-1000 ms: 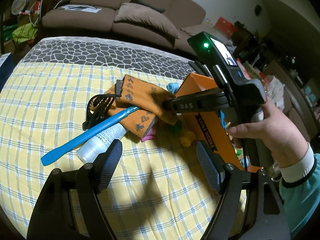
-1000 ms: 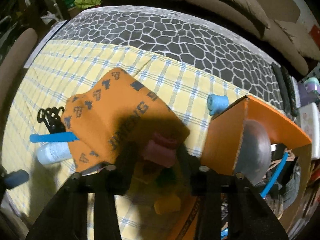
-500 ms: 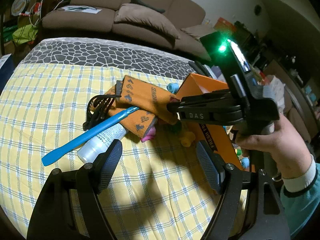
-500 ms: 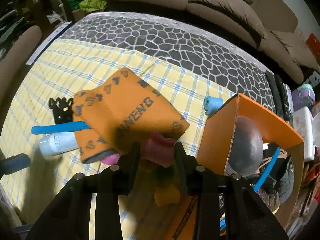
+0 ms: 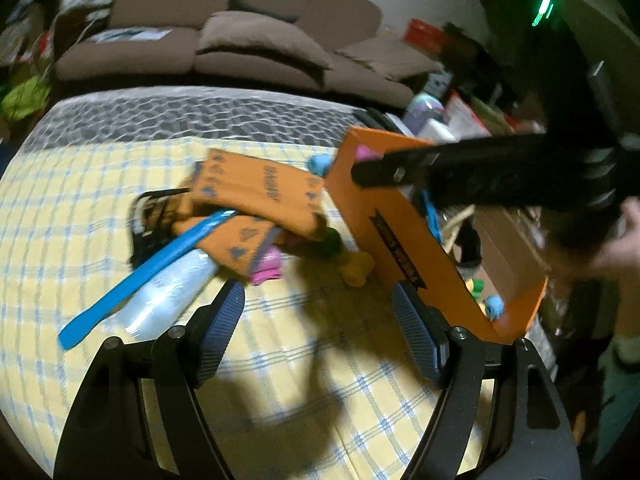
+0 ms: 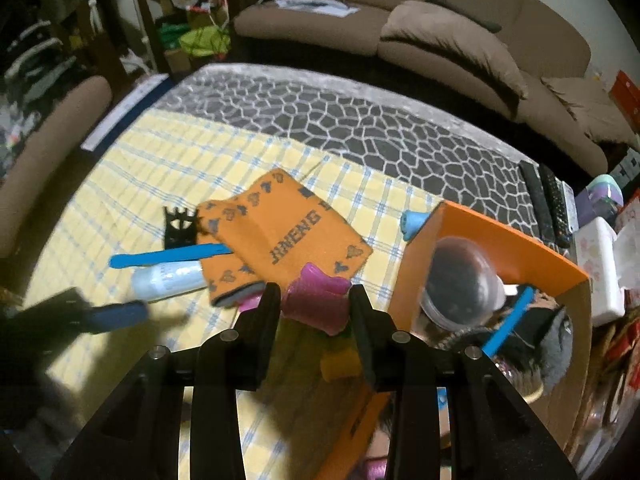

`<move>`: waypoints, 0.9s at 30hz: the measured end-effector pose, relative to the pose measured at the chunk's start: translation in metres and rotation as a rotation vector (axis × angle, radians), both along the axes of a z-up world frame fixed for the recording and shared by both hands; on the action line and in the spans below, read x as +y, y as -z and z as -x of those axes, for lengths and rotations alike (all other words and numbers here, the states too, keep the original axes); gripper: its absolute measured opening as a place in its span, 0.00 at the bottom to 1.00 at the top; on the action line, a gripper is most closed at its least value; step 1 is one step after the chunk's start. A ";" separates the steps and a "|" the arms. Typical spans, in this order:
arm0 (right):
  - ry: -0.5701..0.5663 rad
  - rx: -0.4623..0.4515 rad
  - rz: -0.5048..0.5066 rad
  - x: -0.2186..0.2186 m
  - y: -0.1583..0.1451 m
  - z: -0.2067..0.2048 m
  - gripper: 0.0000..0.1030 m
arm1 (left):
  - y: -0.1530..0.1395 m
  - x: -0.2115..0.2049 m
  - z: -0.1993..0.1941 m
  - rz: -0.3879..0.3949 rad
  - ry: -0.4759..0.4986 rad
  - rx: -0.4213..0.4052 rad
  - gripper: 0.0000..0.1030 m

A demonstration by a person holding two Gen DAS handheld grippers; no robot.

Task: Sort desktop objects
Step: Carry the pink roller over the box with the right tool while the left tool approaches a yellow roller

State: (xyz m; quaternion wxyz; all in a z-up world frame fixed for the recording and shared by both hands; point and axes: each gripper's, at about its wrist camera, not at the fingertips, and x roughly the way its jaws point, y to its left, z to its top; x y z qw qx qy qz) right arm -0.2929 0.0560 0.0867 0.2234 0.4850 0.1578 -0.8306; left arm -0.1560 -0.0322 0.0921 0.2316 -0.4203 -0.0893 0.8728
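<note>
Evidently, from the left wrist view, the left gripper [image 5: 316,328] is kept released, w/ nothing between its fingers, prob. so it is ready for the next pick. It is pitched down over the yellow checked cloth [image 5: 100,184]. Ahead of the jaws and to their left lie a blue spatula-like stick [image 5: 148,268] across a white bottle [image 5: 168,296], w/ folded orange socks [image 5: 260,196] beyond. A small pink piece [image 5: 266,268] and a yellow toy [image 5: 356,268] sit straight ahead, near the orange box [image 5: 404,236], which stands just right of the right finger. The right gripper [image 5: 376,166] is seen reaching across above the box's far corner, w/ sth. pink at its tip; a hand [image 5: 612,244] is on its grip at the right edge.

Next, from the right wrist view, a magenta plastic piece [image 6: 316,304] is seen clenched between the fingers, clear of the cloth, presumably for dropping into the box, judged its sorting bin. The box's open top [image 6: 500,236] lies right of the jaws, already holding a clear domed cup [image 6: 460,284] and dark items. The gripper is tilted steeply downward. Socks are just beyond the jaws; bottle and stick to the left; the left gripper's blue pad [image 6: 116,316] at far left. Exact type of the magenta piece cannot be told.
</note>
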 end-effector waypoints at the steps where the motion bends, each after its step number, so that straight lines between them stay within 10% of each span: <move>1: -0.001 0.009 0.010 0.006 -0.006 -0.005 0.35 | 0.002 0.009 -0.001 0.023 0.029 0.019 0.70; 8: 0.000 0.030 0.077 0.051 -0.032 -0.032 0.35 | 0.014 0.059 0.002 0.140 0.170 0.119 0.68; 19: 0.052 0.018 0.089 0.129 -0.027 -0.060 0.35 | 0.058 0.116 0.035 0.310 0.321 0.062 0.54; 27: 0.100 -0.008 0.091 0.171 -0.008 -0.070 0.35 | 0.068 0.128 0.050 0.335 0.328 0.031 0.26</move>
